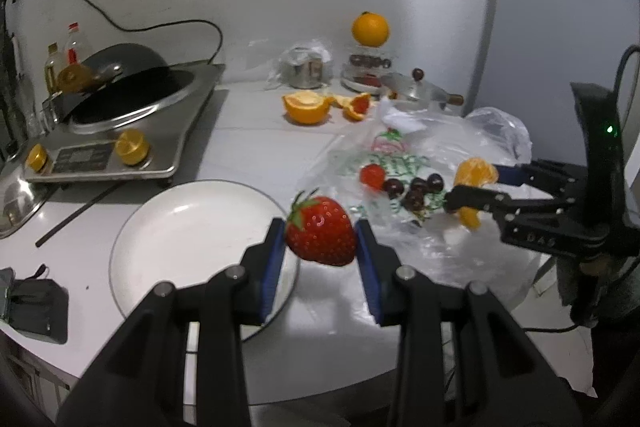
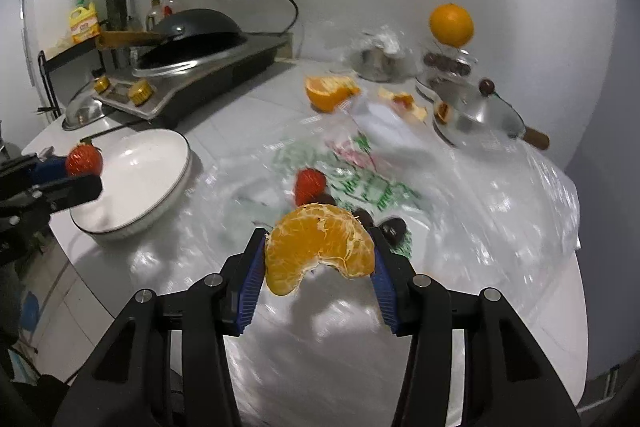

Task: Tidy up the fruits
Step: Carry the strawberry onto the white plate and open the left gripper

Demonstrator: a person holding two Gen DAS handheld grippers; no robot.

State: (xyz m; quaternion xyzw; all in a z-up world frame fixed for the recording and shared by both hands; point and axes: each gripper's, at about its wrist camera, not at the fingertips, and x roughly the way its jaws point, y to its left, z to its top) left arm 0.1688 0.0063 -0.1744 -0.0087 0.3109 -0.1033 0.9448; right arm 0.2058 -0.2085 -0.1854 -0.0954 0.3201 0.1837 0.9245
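My left gripper [image 1: 321,241] is shut on a red strawberry [image 1: 321,237] and holds it just right of the white plate [image 1: 192,239], above the counter. My right gripper [image 2: 320,259] is shut on a peeled orange piece [image 2: 320,247] and holds it above the clear plastic bag [image 2: 460,211]. On the bag lie a second strawberry [image 1: 373,175] and several dark cherries [image 1: 414,189]. The left gripper with its strawberry [image 2: 84,159] shows at the plate's [image 2: 160,183] left edge in the right wrist view. The right gripper with the orange piece [image 1: 476,173] shows at the right in the left wrist view.
An induction cooker with a black wok [image 1: 120,107] stands at the back left. Orange peel and a cut orange [image 1: 308,105] lie behind the bag. A whole orange [image 1: 370,29] sits on stacked jars, next to a steel pan [image 2: 476,115] and a steel cup [image 1: 306,69].
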